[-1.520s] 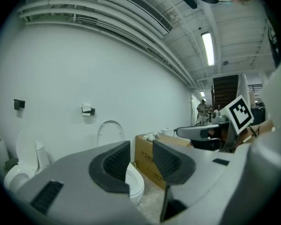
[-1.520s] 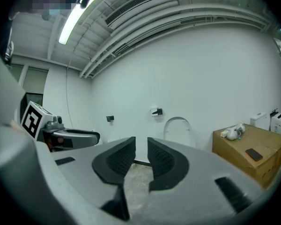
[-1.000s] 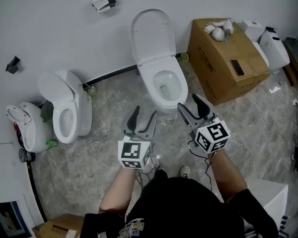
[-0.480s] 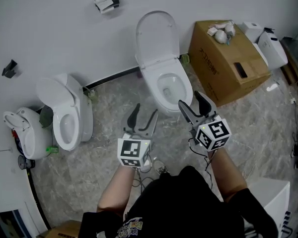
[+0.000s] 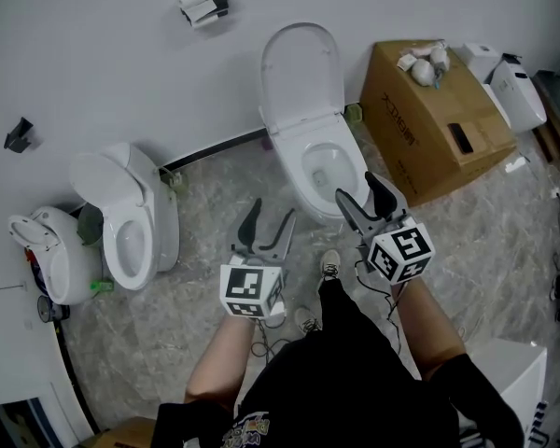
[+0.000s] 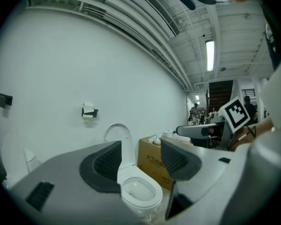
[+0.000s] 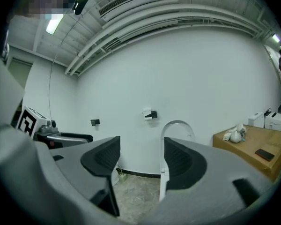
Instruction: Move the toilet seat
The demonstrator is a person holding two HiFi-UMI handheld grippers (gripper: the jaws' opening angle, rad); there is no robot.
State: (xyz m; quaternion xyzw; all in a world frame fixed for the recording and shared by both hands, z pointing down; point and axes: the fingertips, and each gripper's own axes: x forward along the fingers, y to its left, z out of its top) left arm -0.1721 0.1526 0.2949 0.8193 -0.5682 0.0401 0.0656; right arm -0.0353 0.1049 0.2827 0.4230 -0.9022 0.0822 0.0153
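The toilet seat (image 5: pixel 303 68) stands raised against the white wall, its long oval running upward behind the bowl (image 5: pixel 325 171), straight ahead of both grippers. The right gripper (image 5: pixel 359 192), near the bowl's front rim, is the nearer. Its jaws have just been opening and stand wide with nothing between them. The left gripper (image 5: pixel 271 215) is likewise spread and empty, over the grey marbled floor (image 5: pixel 196 250). The seat looks smooth, glossy, hard and rounded.
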